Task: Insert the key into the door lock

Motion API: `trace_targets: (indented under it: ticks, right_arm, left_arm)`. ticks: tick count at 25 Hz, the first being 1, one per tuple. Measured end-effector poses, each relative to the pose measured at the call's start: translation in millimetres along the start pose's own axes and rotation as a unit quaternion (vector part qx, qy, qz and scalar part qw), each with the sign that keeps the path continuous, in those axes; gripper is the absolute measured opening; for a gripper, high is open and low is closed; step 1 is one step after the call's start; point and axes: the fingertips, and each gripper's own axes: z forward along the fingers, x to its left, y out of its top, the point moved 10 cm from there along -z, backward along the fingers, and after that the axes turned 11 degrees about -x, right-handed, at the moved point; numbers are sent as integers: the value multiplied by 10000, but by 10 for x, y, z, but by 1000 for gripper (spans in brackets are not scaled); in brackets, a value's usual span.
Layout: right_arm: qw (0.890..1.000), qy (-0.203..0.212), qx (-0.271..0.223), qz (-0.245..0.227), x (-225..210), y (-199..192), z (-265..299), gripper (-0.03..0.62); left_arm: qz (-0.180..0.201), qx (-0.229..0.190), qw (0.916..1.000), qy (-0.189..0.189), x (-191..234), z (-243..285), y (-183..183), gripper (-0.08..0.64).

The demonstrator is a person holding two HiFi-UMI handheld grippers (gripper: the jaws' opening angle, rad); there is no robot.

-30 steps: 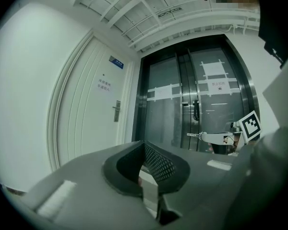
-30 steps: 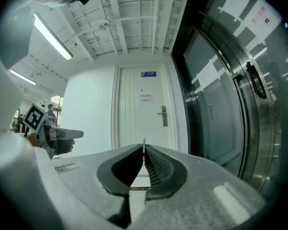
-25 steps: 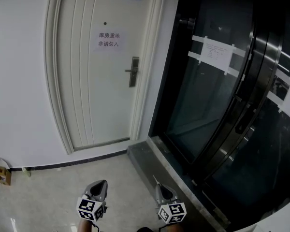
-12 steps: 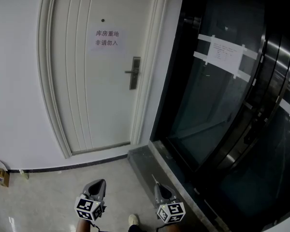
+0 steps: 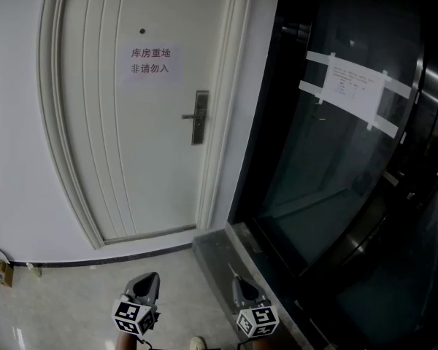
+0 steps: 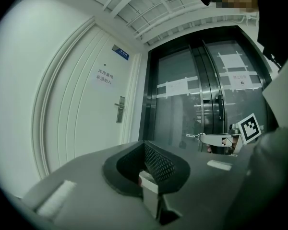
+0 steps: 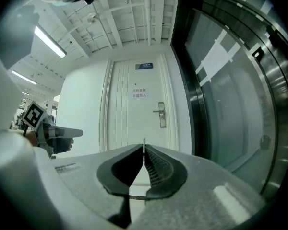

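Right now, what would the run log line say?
stage: facing white panelled door | right gripper: shut on thin metal key | silver lock plate: not reached | left gripper: shut

Head view looks steeply down; both gripper views face the door point(image 5: 124, 144) (all three share it).

Even, bright light falls on the white door point(image 5: 131, 122), and a strip light point(image 7: 50, 41) glares overhead. The glass doors point(image 5: 336, 159) beside it look dark, with faint reflections. Both gripper views bulge, go black at the corners and blur up close.
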Motion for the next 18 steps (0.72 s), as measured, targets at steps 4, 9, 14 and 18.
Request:
trace_targets:
  ticks: [4,9,14,18]
  right_arm:
    - [10000,60,-55,16,-241,-7,282,11]
    - [9998,179,-89,62,-518,-67,594,11]
    - [9994,294,-128,123,-743,-132,910,11]
    - [9990,353,-184,191,-840,-175,1141,11]
  left_arm:
    - [1,-46,10000,47,41,334,-16,2]
    - [75,-60,9998,174,89,697,-54,2]
    - [174,-38,9995,274,138,992,-70,2]
    - [240,11,9991,346,235,1197,-76,2]
